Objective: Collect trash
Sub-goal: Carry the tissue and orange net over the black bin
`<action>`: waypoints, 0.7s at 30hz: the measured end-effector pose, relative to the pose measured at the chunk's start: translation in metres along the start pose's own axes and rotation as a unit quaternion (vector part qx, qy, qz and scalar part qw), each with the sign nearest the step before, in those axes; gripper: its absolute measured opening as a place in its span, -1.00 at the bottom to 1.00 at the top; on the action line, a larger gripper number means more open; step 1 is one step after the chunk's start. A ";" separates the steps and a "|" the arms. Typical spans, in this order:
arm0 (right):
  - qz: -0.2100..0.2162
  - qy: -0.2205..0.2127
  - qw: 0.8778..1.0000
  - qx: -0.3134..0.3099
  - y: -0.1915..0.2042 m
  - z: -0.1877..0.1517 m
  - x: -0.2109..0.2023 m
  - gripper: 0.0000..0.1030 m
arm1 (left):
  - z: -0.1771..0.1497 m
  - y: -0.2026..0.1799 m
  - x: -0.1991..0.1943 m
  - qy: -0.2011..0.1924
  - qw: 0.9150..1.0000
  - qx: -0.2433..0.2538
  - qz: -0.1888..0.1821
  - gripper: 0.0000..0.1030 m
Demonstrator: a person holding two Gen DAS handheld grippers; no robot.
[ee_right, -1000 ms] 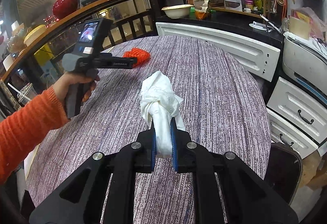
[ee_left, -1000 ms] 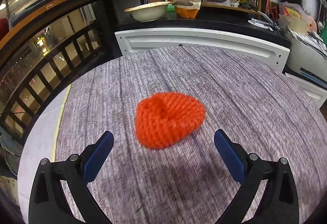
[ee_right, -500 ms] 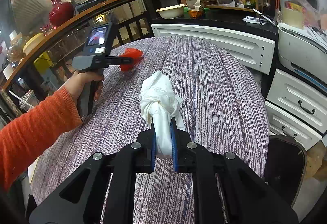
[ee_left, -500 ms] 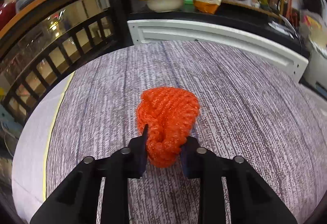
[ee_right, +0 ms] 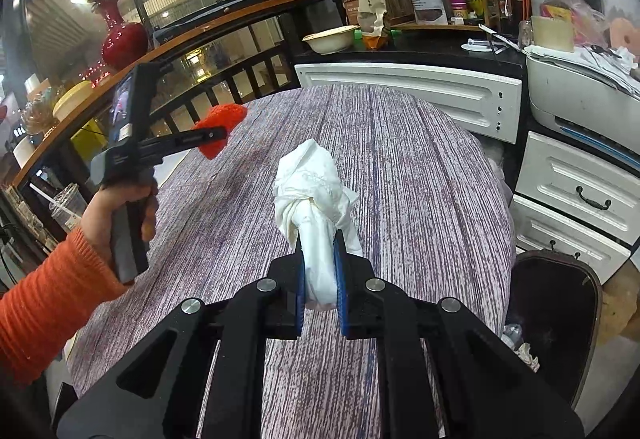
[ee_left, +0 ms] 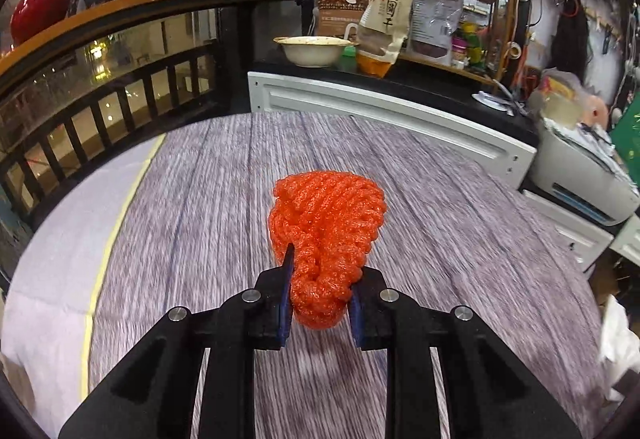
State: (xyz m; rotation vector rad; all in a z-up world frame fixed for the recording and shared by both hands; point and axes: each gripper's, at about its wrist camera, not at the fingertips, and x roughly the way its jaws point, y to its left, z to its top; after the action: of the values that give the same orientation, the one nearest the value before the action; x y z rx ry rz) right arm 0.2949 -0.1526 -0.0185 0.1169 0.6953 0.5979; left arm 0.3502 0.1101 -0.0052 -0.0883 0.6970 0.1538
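Behind the round table (ee_right: 420,199) runs a dark wooden rail, with a white cabinet (ee_right: 412,95) and crowded shelves. Its cover is a purple-grey cloth with thin stripes, like wood grain.

Two black grippers hang over the table, both tipped down a little. In the right wrist view a hand (ee_right: 120,207) in a fuzzy orange sleeve (ee_right: 44,303) holds the left gripper (ee_left: 320,287) by its handle.

Each gripper has two fingers with blue pads, and each holds one piece of trash.

An orange net (ee_left: 326,223), bumpy and ropy, is bunched into a soft lump. The left gripper is clamped on its near end, its jaws still squeezing in a bit. In the right wrist view the net (ee_right: 220,129) is lifted off the table, near the left edge.

One white tissue (ee_right: 316,207), crumpled and twisted, stands up from the right gripper (ee_right: 319,279). Those fingers are pinched tight on its lower end, above the middle of the table.
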 end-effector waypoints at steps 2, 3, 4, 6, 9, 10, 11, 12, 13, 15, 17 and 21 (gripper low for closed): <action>-0.001 -0.003 1.000 0.001 0.000 -0.005 -0.006 -0.75 | -0.011 -0.002 -0.014 -0.001 1.000 -0.005 -0.016 -0.57; -0.001 -0.004 1.000 0.002 -0.001 -0.009 -0.009 -0.75 | -0.014 -0.003 -0.018 -0.003 1.000 -0.007 -0.022 -0.57; -0.001 -0.005 1.000 0.003 -0.002 -0.012 -0.012 -0.75 | -0.019 -0.003 -0.025 -0.006 1.000 -0.009 -0.029 -0.57; -0.004 -0.008 1.000 0.003 -0.003 -0.018 -0.020 -0.75 | -0.027 -0.005 -0.036 -0.010 0.999 -0.009 -0.039 -0.57; -0.006 -0.012 1.000 0.006 -0.006 -0.023 -0.028 -0.75 | -0.037 -0.013 -0.053 -0.017 0.999 0.001 -0.049 -0.57; -0.006 -0.013 1.000 0.008 -0.006 -0.026 -0.031 -0.75 | -0.040 -0.015 -0.058 -0.019 0.998 0.003 -0.053 -0.57; -0.007 -0.014 1.000 0.010 -0.007 -0.028 -0.033 -0.75 | -0.044 -0.018 -0.062 -0.021 0.998 0.007 -0.056 -0.57; -0.008 -0.015 1.000 0.011 -0.008 -0.030 -0.035 -0.75 | -0.047 -0.021 -0.067 -0.023 0.998 0.011 -0.058 -0.57; -0.009 -0.017 1.000 0.012 -0.009 -0.032 -0.038 -0.75 | -0.051 -0.024 -0.071 -0.025 0.998 0.017 -0.059 -0.57; -0.009 -0.018 1.000 0.016 -0.011 -0.037 -0.042 -0.75 | -0.058 -0.030 -0.078 -0.025 0.997 0.021 -0.066 -0.57; -0.009 -0.019 1.000 0.019 -0.014 -0.041 -0.046 -0.75 | -0.063 -0.033 -0.084 -0.023 0.997 0.020 -0.077 -0.57; -0.015 -0.025 0.999 0.023 -0.018 -0.049 -0.056 -0.75 | -0.073 -0.045 -0.096 -0.027 0.996 0.027 -0.087 -0.57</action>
State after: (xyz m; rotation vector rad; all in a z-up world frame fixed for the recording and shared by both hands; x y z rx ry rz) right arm 0.2381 -0.2029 -0.0299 0.1631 0.6613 0.5491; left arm 0.2392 0.0458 0.0017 -0.0924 0.6362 -0.0289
